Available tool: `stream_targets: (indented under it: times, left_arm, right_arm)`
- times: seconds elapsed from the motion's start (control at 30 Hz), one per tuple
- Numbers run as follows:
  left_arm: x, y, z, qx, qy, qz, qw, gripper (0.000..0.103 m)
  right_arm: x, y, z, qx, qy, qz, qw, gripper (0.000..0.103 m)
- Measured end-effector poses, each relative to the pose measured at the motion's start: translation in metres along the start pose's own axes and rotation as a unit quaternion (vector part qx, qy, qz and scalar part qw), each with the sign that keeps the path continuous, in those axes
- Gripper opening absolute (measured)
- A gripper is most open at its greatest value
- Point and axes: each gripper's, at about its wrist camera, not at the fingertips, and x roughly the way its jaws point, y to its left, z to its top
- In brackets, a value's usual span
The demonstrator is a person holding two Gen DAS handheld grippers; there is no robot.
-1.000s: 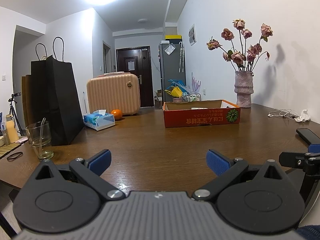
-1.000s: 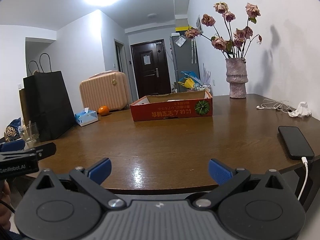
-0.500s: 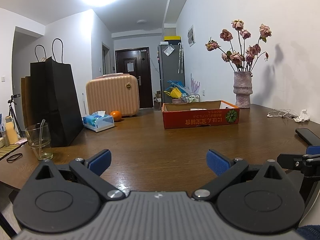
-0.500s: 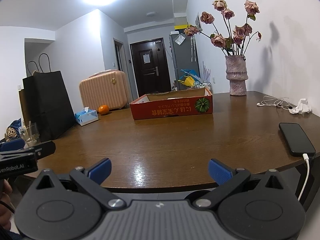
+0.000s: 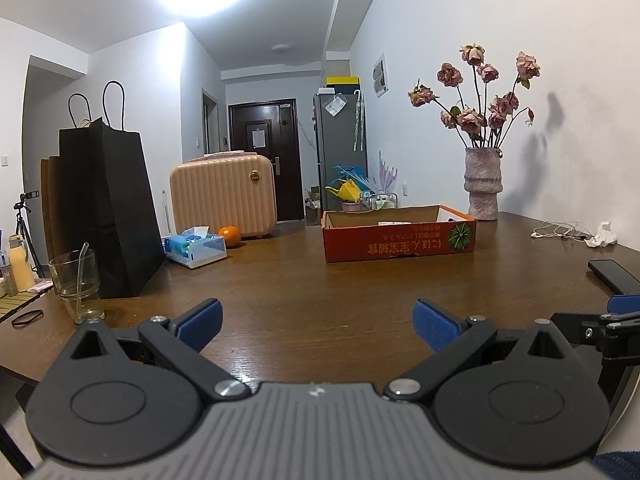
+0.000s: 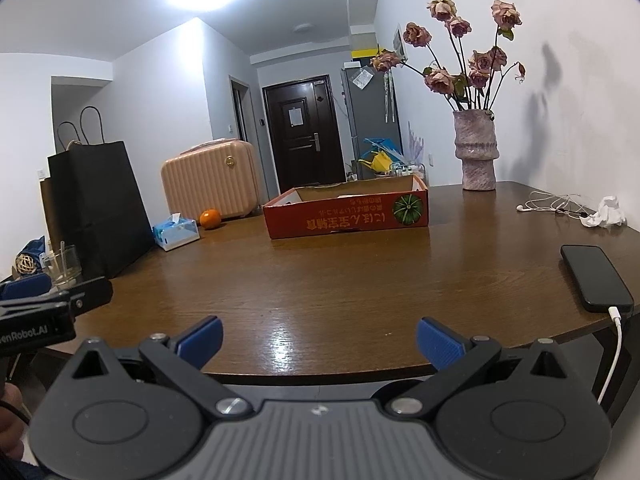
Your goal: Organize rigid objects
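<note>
An orange cardboard box [image 5: 400, 240] [image 6: 348, 216] with low walls stands at the far middle of the brown table [image 5: 320, 296] [image 6: 340, 280]. To its left lie an orange [image 5: 230, 236] [image 6: 210, 218] and a blue tissue box [image 5: 195, 247] [image 6: 176, 232]. A drinking glass [image 5: 76, 280] [image 6: 62, 266] with a straw stands at the left edge. A black phone [image 6: 596, 276] [image 5: 612, 276] on a white cable lies at the right. My left gripper [image 5: 318, 322] is open and empty over the near table. My right gripper [image 6: 318, 340] is open and empty at the near table edge.
A tall black paper bag [image 5: 108, 208] [image 6: 96, 208] stands at the left. A pink vase [image 5: 483, 184] [image 6: 476, 156] of dried roses stands at the far right by the wall. White earphones [image 6: 552, 205] and a crumpled tissue [image 6: 606, 212] lie at the right. A peach suitcase [image 5: 224, 196] sits behind.
Both views have shifted only slightly; the grippers stay open and empty and nothing on the table has moved.
</note>
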Motion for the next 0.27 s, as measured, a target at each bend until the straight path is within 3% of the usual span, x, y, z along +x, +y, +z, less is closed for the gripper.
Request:
stream_targets:
  times: [0.27]
  left_arm:
    - [0.0006,0.0004,-0.0009,-0.001,0.0,0.0,1.0,0.103]
  right_arm:
    - [0.0008,0.0,-0.0017,0.0,0.002,-0.005,1.0,0.103]
